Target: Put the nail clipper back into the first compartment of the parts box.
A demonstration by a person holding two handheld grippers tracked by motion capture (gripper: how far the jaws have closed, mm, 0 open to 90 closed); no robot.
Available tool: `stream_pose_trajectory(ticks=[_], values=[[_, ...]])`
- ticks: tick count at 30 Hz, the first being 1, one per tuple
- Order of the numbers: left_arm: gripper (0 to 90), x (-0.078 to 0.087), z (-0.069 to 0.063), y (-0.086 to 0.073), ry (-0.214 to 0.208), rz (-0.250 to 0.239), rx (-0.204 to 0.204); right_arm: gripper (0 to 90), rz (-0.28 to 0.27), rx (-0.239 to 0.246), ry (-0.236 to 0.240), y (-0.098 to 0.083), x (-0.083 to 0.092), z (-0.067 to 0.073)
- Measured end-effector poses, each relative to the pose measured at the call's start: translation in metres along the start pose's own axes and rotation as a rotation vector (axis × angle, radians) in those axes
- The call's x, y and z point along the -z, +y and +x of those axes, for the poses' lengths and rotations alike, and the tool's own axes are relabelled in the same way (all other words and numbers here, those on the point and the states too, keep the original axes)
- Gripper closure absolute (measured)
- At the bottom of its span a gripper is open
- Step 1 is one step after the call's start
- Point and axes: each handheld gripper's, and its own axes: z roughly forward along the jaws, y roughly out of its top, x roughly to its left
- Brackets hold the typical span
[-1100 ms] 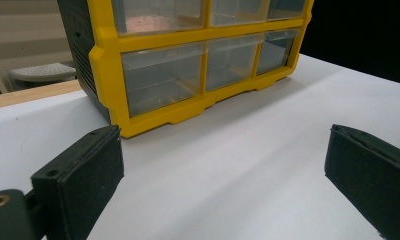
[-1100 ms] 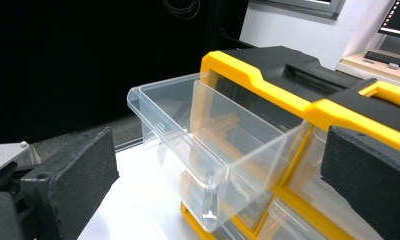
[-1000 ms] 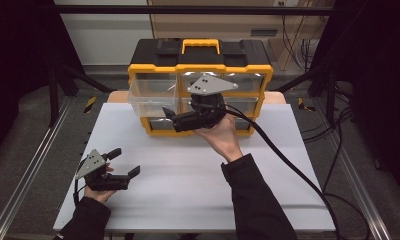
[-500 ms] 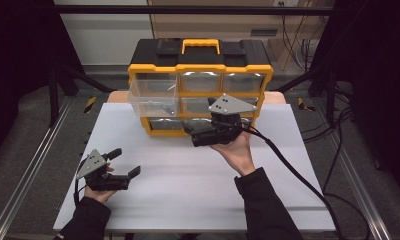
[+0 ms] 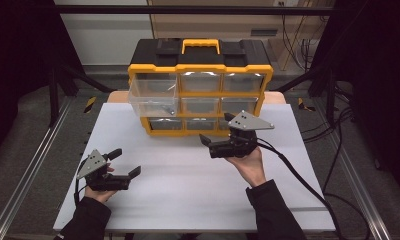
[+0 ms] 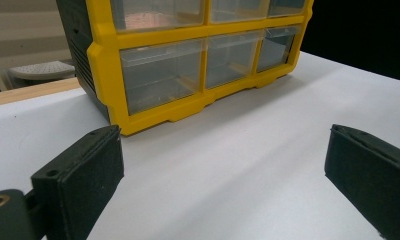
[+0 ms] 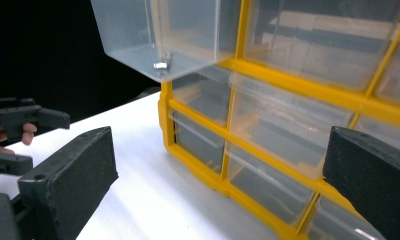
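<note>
The right gripper (image 5: 219,142) has drawn back from the organizer (image 5: 200,92) since a second ago: then it was up against the front of the drawers, now it sits over the table (image 5: 188,175) just in front of the bottom row, held from beneath by the right hand (image 5: 248,160). Its jaws are spread wide with nothing between them. The top-left drawer (image 5: 153,97), flush before, now stands pulled out, overhanging the row below. In the right gripper view a small metal piece (image 7: 161,65) lies on the clear floor of that drawer (image 7: 158,35), near its front corner; what it is cannot be told.

The left gripper (image 5: 123,165) has stayed near the front-left part of the table, well apart from the organizer, its jaws spread and holding nothing. In the left gripper view the jaws frame bare table (image 6: 228,165) with the organizer's (image 6: 188,60) lower drawers beyond.

The organizer is yellow-framed with a black top and a yellow handle (image 5: 200,46), and stands at the far edge of the table. A black cable (image 5: 298,175) trails from the right gripper across the table to the right. Metal rails (image 5: 28,175) run along both sides. Between the right gripper and the open drawer nothing stands in the way
</note>
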Motion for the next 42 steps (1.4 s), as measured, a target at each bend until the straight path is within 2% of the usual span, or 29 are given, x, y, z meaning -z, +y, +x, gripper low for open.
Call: stream_pose_trajectory(ticks=[13,19,27,34,42], values=[[2.2,-0.001,0.0,-0.001,-0.003,0.006,-0.003,0.8,0.036,-0.026,-0.019,-0.041,0.014,-0.012],[2.2,-0.001,-0.001,-0.001,-0.005,0.006,-0.002,0.8,0.036,-0.02,-0.028,-0.065,0.023,-0.019],[2.2,0.0,0.0,-0.001,-0.004,0.005,-0.003,0.8,0.023,-0.039,-0.017,-0.09,0.039,-0.028],[2.2,-0.001,-0.001,-0.001,-0.007,0.006,-0.006,0.8,0.042,-0.071,-0.007,-0.115,0.05,-0.035],[2.2,-0.002,-0.002,-0.001,-0.008,0.01,-0.007,0.9,0.041,-0.098,-0.005,-0.134,0.061,-0.041]])
